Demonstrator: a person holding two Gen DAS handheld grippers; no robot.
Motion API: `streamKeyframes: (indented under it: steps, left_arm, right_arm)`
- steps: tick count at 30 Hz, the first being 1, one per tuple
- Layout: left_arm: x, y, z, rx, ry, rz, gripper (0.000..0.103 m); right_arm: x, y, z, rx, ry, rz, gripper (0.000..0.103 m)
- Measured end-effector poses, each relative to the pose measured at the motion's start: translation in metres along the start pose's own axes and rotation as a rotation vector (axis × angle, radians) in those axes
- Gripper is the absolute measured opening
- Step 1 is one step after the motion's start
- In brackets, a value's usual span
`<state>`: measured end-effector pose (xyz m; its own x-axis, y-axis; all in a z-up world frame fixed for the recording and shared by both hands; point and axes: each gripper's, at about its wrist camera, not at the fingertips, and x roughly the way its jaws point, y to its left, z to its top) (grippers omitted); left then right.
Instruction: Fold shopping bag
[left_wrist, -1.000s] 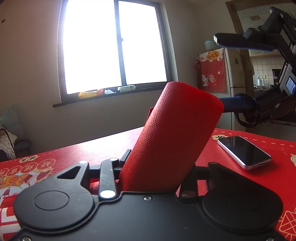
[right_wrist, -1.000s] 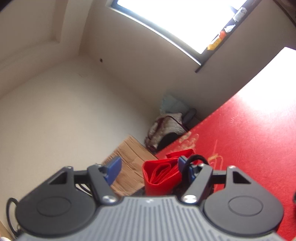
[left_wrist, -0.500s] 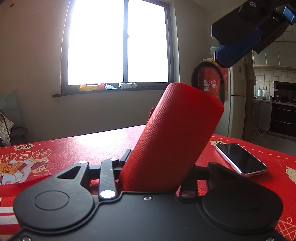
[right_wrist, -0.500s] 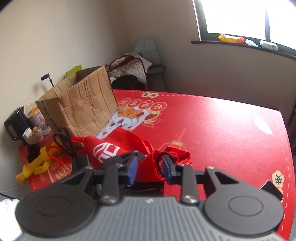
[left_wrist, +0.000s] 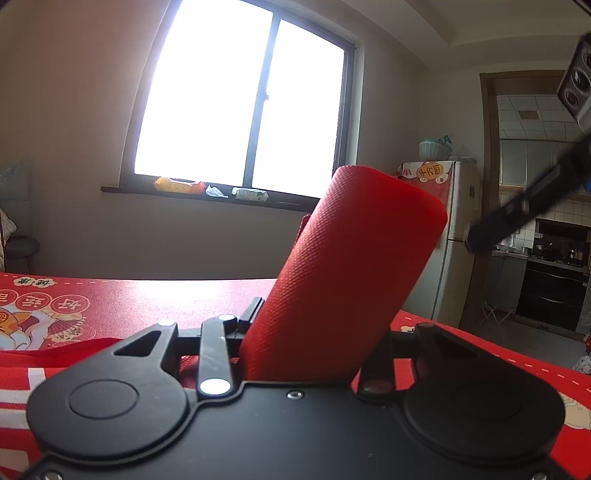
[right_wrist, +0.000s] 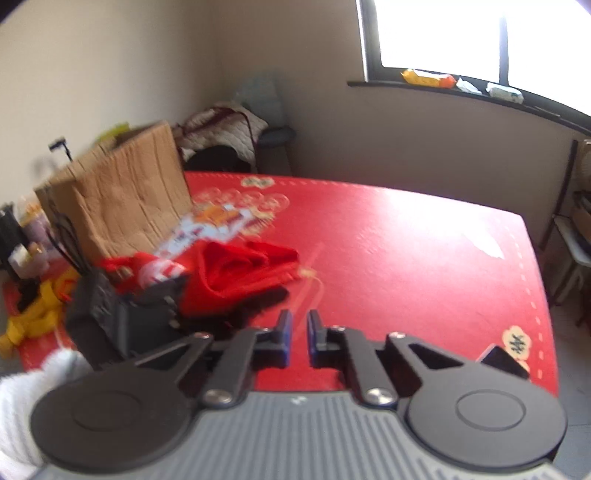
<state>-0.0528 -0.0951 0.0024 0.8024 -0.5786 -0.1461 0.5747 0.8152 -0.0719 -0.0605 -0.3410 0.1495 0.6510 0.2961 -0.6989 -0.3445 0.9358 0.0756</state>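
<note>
The red shopping bag (right_wrist: 240, 273) lies bunched on the red tablecloth (right_wrist: 406, 251), with a white-printed part at its left. My left gripper (left_wrist: 314, 332) is shut on a thick folded band of the bag (left_wrist: 354, 273) that rises between its fingers; it also shows in the right wrist view (right_wrist: 122, 314) at the bag's near left edge. My right gripper (right_wrist: 298, 338) is empty, its blue-padded fingers nearly closed with a narrow gap, held above the table to the right of the bag. Part of it crosses the left wrist view (left_wrist: 517, 210).
A cardboard box (right_wrist: 118, 199) stands at the table's left. Yellow cloth (right_wrist: 33, 321) and small items lie at the far left. A fridge (left_wrist: 454, 236) and kitchen doorway are to the right, and a chair (right_wrist: 273, 136) stands behind the table.
My right gripper let go of the red bag, pulled back to the right and narrowed its fingers. The left gripper kept its hold and swung its view slightly left.
</note>
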Motion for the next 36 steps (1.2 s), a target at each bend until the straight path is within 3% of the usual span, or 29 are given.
streamKeyframes:
  steps: [3,6,13,15,18,20,21,24,30,36]
  left_arm:
    - [0.002,0.000,-0.002,0.006,0.013,0.006,0.037]
    - [0.003,0.000,-0.004,0.013,0.023,0.011,0.037]
    - [0.000,-0.003,-0.006,0.017,0.032,0.015,0.037]
    - [0.002,-0.003,-0.006,0.017,0.036,0.017,0.037]
    - [0.003,-0.004,-0.006,0.016,0.040,0.020,0.037]
    - [0.004,-0.005,-0.006,0.018,0.049,0.024,0.037]
    - [0.004,-0.005,-0.006,0.017,0.056,0.029,0.037]
    - [0.005,-0.005,-0.006,0.008,0.075,0.035,0.037]
    - [-0.001,-0.006,-0.002,0.005,0.080,0.001,0.037]
    - [-0.040,-0.035,0.009,0.067,0.035,-0.098,0.037]
  right_arm:
    - [0.042,-0.006,-0.030,-0.049,0.078,-0.058,0.011]
    - [0.072,0.005,-0.045,-0.169,0.080,-0.064,0.011]
    - [0.120,0.023,-0.049,-0.365,0.130,-0.110,0.012]
    - [0.125,0.022,-0.049,-0.371,0.132,-0.121,0.018]
    - [0.127,0.014,-0.048,-0.315,0.127,-0.116,0.018]
    - [0.125,0.007,-0.048,-0.242,0.127,-0.097,0.003]
    - [0.124,0.003,-0.048,-0.205,0.127,-0.088,0.003]
    - [0.101,-0.016,-0.050,-0.032,0.037,-0.010,0.003]
    - [0.011,-0.039,-0.063,0.245,-0.274,0.181,0.003]
    - [-0.061,-0.023,-0.086,0.212,-0.459,0.231,0.003]
